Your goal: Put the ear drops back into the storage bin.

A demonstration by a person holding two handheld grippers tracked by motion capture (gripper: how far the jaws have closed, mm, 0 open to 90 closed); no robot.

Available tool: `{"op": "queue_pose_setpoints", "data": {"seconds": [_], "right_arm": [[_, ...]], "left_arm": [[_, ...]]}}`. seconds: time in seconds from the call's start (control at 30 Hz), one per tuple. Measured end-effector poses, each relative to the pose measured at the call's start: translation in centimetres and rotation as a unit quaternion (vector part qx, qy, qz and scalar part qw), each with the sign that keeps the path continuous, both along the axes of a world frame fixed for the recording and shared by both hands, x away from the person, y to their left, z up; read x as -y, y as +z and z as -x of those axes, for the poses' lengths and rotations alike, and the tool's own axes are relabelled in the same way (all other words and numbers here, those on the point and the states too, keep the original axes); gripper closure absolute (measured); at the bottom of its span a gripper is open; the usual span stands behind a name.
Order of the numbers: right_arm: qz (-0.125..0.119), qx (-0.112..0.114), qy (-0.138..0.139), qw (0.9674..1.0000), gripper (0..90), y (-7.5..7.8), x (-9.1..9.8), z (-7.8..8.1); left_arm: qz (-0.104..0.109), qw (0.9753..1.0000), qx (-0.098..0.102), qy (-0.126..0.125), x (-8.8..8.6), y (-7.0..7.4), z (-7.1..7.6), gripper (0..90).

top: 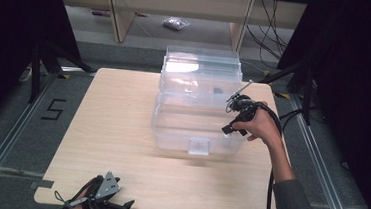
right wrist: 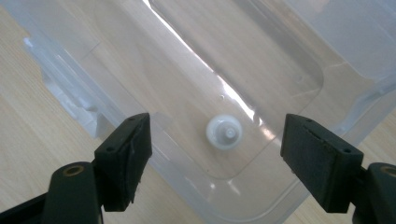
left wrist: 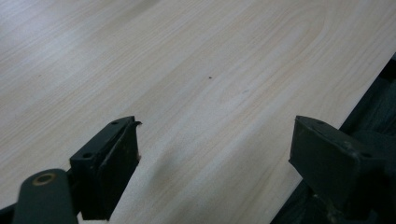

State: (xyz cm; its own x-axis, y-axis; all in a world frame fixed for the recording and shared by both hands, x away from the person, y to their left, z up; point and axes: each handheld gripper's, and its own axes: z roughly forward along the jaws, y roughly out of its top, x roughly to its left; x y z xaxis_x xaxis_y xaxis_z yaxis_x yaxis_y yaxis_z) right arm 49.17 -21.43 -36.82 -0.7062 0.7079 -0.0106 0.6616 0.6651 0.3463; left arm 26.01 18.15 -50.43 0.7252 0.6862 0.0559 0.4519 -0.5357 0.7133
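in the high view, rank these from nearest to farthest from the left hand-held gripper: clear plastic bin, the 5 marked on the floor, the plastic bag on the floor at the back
Measured from the left hand-held gripper at the table's near edge:
1. The 5 marked on the floor, off the table's left side; the clear plastic bin is nearly as close, so this ranking is loose.
2. Clear plastic bin, mid-table, ahead and right.
3. Plastic bag, on the floor beyond the table, plainly farthest.

High view overhead; gripper views close, table (top: 121,129) shared
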Motion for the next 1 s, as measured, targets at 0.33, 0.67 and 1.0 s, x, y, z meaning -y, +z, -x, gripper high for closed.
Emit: {"op": "queue_pose_setpoints", "data": {"seconds": [0.33, 0.67, 1.0], "right_arm": [[-0.015, 0.017, -0.005, 0.9997, 24.5, -0.2, 0.8, 1.5], [-0.036, 0.035, -0.005, 0.9987, 23.6, 0.0, 1.1, 2.9], [-0.055, 0.044, -0.008, 0.9975, 23.5, -0.6, 1.3, 4.6]], "left_arm": [[-0.008, 1.0000, -0.001, -0.002, -0.1, 0.0, -0.1, 15.1], [-0.007, 1.0000, -0.002, -0.002, -0.1, 0.0, -0.1, 15.0], [-0.007, 1.0000, -0.002, -0.001, -0.1, 0.0, -0.1, 15.0]]}}
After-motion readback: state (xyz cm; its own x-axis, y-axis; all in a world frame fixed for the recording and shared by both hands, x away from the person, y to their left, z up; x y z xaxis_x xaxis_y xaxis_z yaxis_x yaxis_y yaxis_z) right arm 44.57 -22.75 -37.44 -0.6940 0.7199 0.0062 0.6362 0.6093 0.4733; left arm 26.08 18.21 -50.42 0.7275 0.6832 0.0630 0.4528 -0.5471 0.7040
